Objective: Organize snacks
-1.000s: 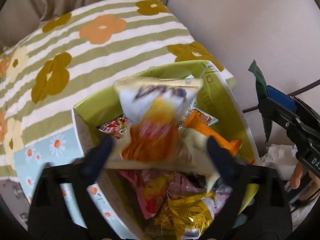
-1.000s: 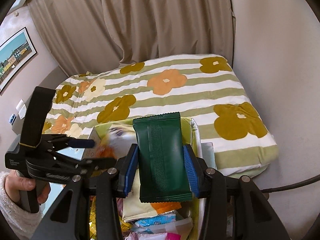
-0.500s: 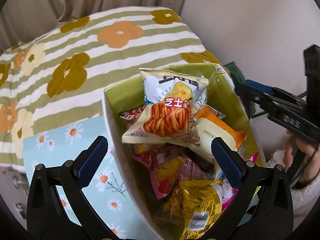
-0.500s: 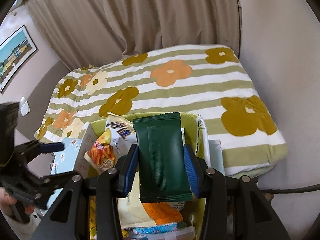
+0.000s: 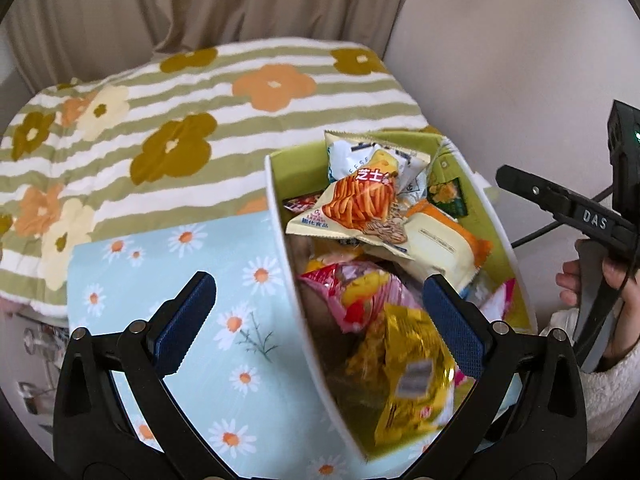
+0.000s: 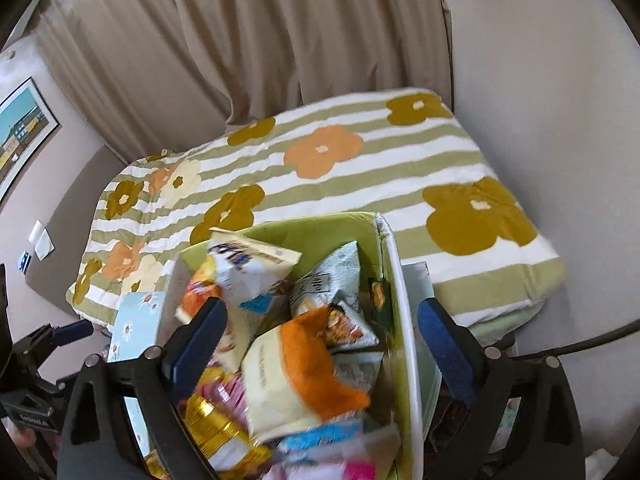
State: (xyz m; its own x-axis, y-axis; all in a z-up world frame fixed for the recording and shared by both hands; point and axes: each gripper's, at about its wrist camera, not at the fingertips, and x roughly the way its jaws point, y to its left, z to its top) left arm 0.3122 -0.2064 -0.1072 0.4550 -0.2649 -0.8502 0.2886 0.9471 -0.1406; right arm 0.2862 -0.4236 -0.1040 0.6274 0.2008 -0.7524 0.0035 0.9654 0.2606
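While the right gripper (image 6: pixel 320 344) is hanging over the snack box (image 6: pixel 394 280), its jaws are opening and standing wide, with nothing pressed between the blue pads; the dark green packet (image 5: pixel 447 196) is lying inside the box against the green lining of the far right wall. Packets are filling the box in a loose heap: a cheese-stick bag (image 5: pixel 356 204) with orange sticks printed on it is sitting on top near the far end, a cream and orange packet (image 5: pixel 440 248) is lying just beside it, a pink and red bag (image 5: pixel 352 292) is showing below, and a crinkled gold packet (image 5: pixel 412 376) is lying nearest the cameras. The left gripper (image 5: pixel 316 324) is also standing wide open and gripping nothing, one finger hovering over the pale blue daisy-print panel (image 5: pixel 200 320) on the box's outer side, the other over the gold packet. A hand (image 5: pixel 592 284) in a fuzzy white sleeve is showing at the right edge of the left view, gripping the other tool's handle. The box is sitting next to a bed with a green-striped flower quilt (image 6: pixel 360 184); beige curtains (image 6: pixel 240 40) are hanging behind it, a plain wall is running along the right, and a framed picture (image 6: pixel 20 132) is hanging at the left.
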